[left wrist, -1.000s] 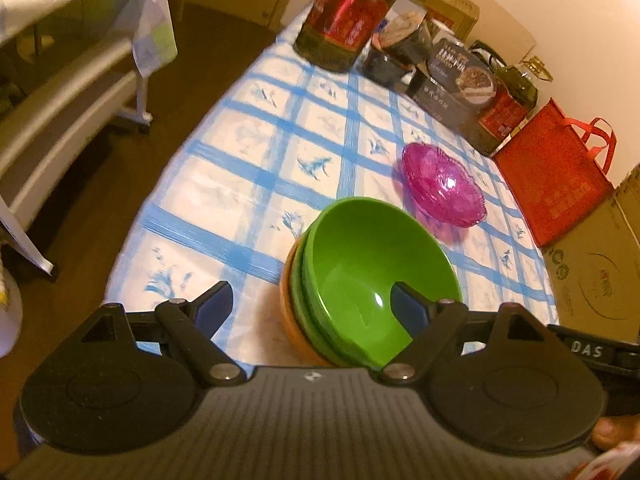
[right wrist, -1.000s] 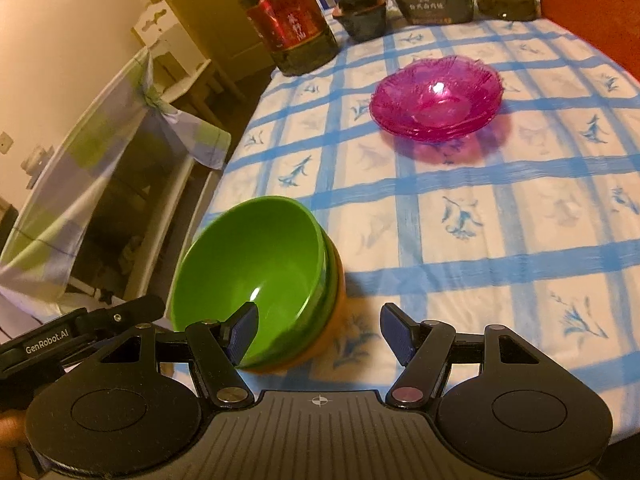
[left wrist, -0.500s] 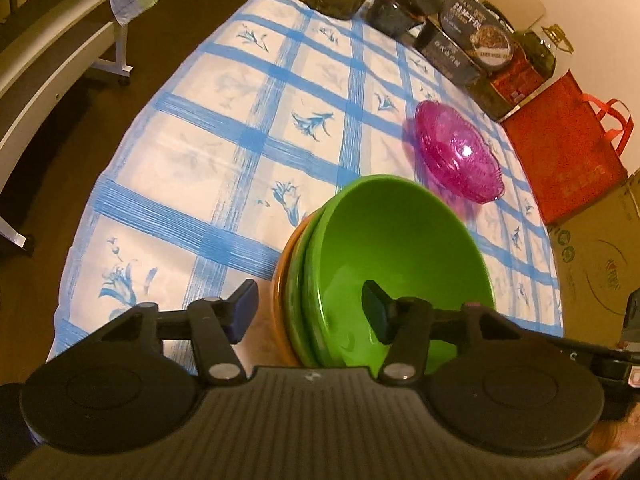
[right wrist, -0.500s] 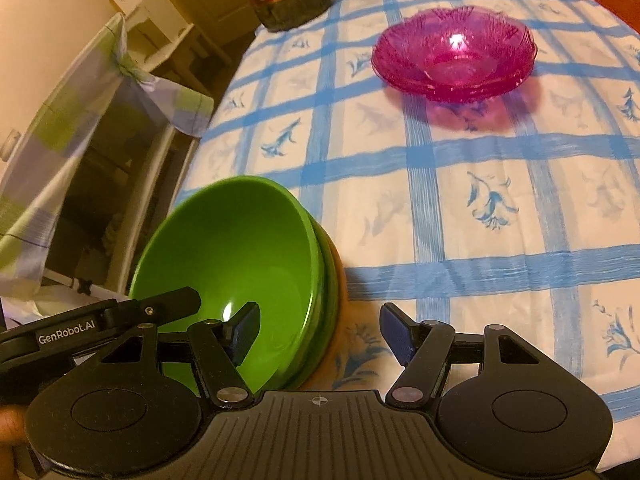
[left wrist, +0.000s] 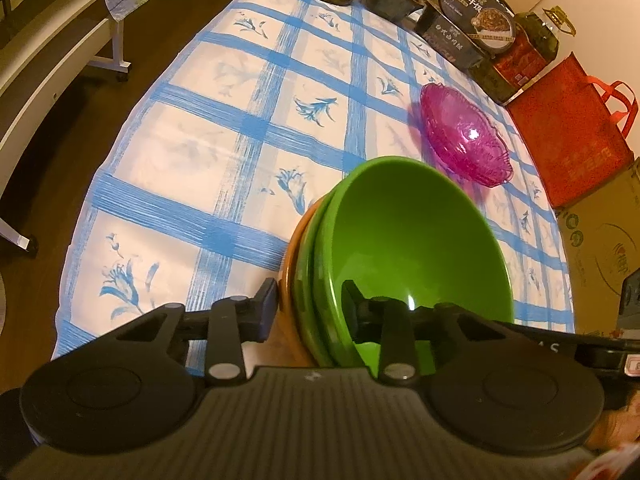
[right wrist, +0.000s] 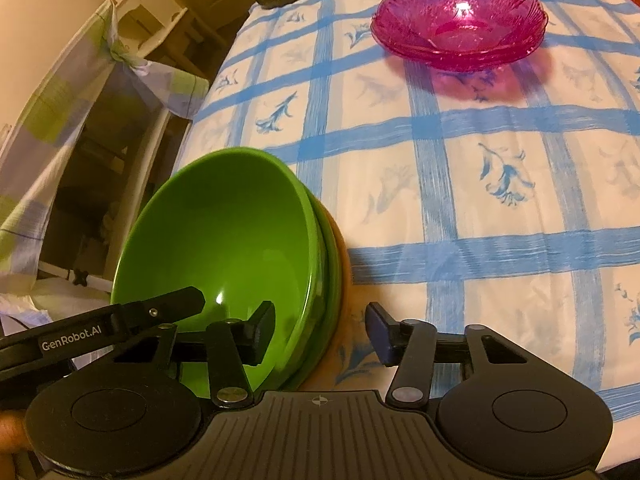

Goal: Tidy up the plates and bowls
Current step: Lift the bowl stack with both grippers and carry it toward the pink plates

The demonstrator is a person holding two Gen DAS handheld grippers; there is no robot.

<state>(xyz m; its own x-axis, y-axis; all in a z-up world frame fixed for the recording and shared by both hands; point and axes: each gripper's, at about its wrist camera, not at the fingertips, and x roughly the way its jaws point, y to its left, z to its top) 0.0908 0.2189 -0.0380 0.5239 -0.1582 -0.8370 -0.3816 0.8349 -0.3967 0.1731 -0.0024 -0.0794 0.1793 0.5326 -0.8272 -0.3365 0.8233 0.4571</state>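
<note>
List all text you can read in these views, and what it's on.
"GenRobot.AI": on the left gripper's arm, seen in the right wrist view.
Box print, oil bottle labels, red bag and carton marks: too blurred to read.

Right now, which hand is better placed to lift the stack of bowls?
Left. Its fingers have been closing and pinch the rims of the bowl stack; the right gripper also straddles the rims, but its outer finger stands clear.
</note>
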